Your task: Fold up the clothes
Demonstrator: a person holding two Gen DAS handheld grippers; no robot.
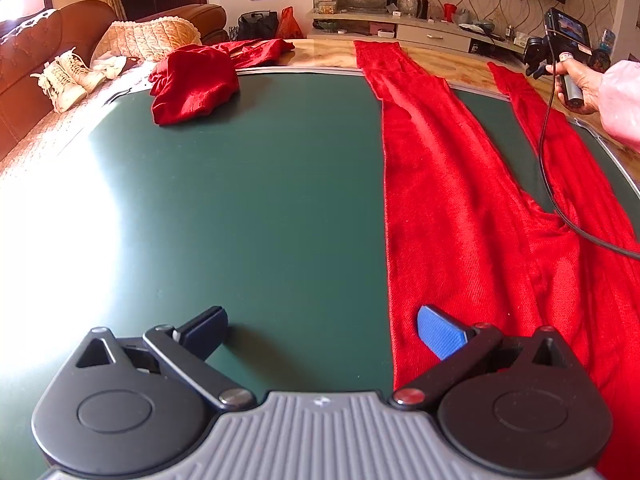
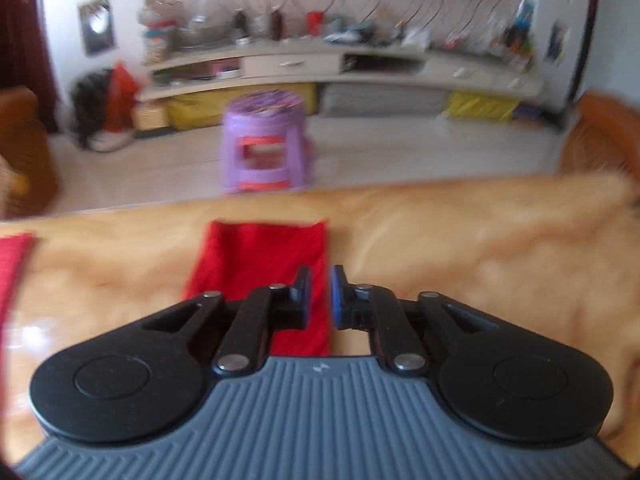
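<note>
Right now the red trousers (image 1: 472, 200) lie flat on the desk (image 1: 248, 200). They are bright red, with a fine woven look and a few soft wrinkles. Their long way runs from the near edge of the desk to the far edge. The waist part is close to the left camera and the two legs point away, toward the far side of the room. The legs spread apart a little, with the green mat showing between them. The far leg ends reach past the green mat onto the yellow-brown part of the desk.

The left hand-held gripper (image 1: 322, 332) is opened wide. Its blue pad (image 1: 442, 332) sits over the left edge of the trousers, and its other finger is over the bare green mat. It holds nothing.

The right hand-held gripper (image 2: 320, 296) is almost closed, with only a thin gap between the fingers. It is over the right side of one leg end (image 2: 260, 264). The picture is blurry, so one cannot tell if it pinches the cloth.

A second red garment (image 1: 192, 80) lies crumpled at the far left of the desk. A purple stool (image 2: 266, 148) stands on the floor beyond the desk.
</note>
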